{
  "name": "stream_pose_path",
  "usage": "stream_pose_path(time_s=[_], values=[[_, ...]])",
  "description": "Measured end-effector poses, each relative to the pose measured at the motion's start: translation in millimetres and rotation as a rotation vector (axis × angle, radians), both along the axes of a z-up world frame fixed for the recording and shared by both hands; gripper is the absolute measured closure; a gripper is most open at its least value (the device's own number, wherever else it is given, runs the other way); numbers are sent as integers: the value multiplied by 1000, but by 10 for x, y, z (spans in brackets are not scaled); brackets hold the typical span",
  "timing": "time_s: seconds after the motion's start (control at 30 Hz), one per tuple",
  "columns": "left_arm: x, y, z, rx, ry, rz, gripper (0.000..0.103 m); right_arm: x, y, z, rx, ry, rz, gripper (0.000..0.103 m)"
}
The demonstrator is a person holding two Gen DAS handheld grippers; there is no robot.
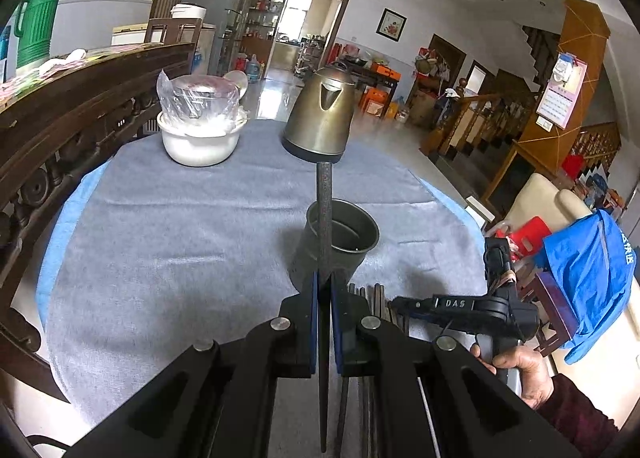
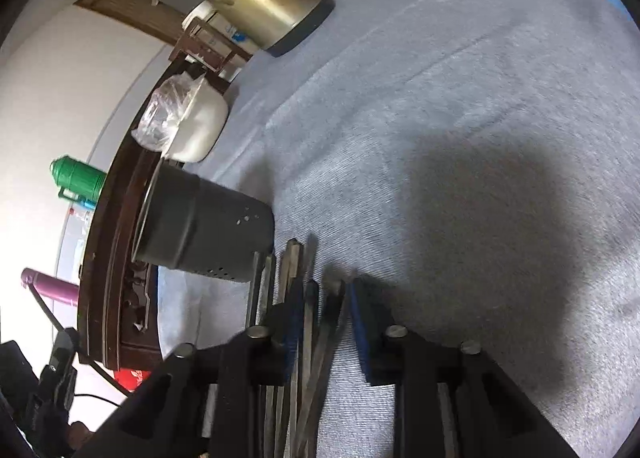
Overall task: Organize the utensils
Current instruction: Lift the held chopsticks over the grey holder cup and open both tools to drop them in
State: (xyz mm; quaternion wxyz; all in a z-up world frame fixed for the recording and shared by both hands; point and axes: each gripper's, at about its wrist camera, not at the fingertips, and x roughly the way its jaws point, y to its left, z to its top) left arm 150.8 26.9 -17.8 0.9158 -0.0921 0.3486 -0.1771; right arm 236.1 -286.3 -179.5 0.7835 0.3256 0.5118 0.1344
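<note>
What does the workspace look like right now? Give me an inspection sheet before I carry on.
Surface: round table under a grey cloth, blue layer showing at the edge.
Job's things: one dark chopstick clamped in the left claw, pointing toward the grey metal holder, which stands upright; more chopsticks lie on the cloth near the holder, between the right claw's fingers.
Clutter: brass-coloured kettle; white bowl holding a plastic-wrapped container.
Grippers: left claw shut on the chopstick; right claw open around the loose chopsticks.
Cables: a thin dark cable beside the table edge.
Surroundings: carved wooden furniture, green thermos, staircase, wall clock.
</note>
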Motion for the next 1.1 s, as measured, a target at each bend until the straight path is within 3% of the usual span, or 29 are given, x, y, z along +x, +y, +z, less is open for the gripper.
stream_pose_path(time_s=[0.17, 0.43, 0.73, 1.1], values=[[9, 32, 27, -5, -1, 17, 96, -131, -4, 182, -8, -61, -7, 93], [52, 76, 216, -38, -45, 28, 96, -316, -23, 803, -9, -227, -13, 94], [279, 85, 642, -75, -129, 65, 96, -440, -32, 1596, -15, -449, -73, 95], [765, -170, 1224, -112, -283, 115, 96, -198, -46, 2488, 4, -675, -178, 95]])
